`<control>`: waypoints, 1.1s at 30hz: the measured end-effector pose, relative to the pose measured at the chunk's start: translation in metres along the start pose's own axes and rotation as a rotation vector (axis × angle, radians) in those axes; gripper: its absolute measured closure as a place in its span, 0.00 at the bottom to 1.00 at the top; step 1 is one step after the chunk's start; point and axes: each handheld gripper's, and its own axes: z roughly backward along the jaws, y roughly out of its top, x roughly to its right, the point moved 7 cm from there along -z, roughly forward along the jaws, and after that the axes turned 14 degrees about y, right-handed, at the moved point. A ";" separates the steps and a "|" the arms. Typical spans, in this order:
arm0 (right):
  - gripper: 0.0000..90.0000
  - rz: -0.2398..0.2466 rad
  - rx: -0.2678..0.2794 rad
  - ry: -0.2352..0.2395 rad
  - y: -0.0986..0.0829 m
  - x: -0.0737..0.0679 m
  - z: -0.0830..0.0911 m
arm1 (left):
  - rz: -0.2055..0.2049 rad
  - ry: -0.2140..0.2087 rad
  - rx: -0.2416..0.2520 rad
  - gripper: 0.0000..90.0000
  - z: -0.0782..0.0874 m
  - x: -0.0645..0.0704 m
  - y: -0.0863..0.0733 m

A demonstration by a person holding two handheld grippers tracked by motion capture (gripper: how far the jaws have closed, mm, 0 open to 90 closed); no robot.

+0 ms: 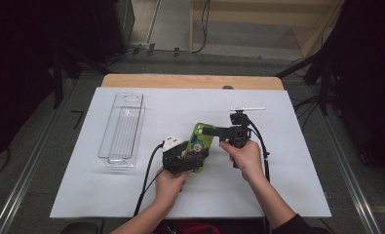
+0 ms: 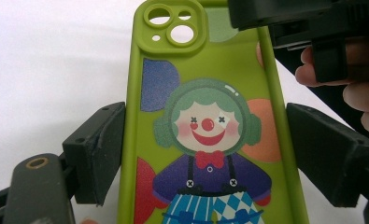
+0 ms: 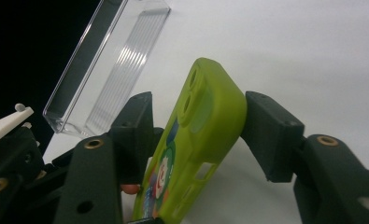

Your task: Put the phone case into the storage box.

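A lime-green phone case [image 1: 198, 141] printed with a clown is held tilted above the white table. My left gripper [image 1: 186, 160] is shut across the width of its lower half; in the left gripper view both pads [image 2: 98, 149] press the edges of the case [image 2: 210, 93]. My right gripper [image 1: 209, 130] comes in from the right onto the camera-hole end. In the right gripper view its jaws [image 3: 198, 107] close on the edge-on case [image 3: 205, 121], the right pad [image 3: 271, 135] pressing its corner. The right gripper's black body [image 2: 285, 14] covers the case's top right corner.
A clear, empty rectangular plastic bin [image 1: 122, 129] stands at the table's left, lengthwise away from me, also in the right gripper view [image 3: 107, 65]. A small white strip [image 1: 247, 108] lies behind the right gripper. White sheet [image 1: 278, 190] covers the table; dark floor surrounds it.
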 end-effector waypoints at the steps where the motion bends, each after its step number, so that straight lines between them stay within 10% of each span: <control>1: 0.49 -0.006 -0.004 0.001 0.000 0.000 0.000 | 0.000 -0.001 0.000 0.18 0.000 0.000 0.000; 12: 0.75 -0.058 0.012 0.015 0.001 0.001 0.002 | 0.010 -0.009 0.002 0.18 0.001 0.000 0.000; 33: 0.82 -0.050 0.018 0.034 0.004 -0.010 0.007 | 0.004 -0.035 0.000 0.18 0.003 0.005 0.001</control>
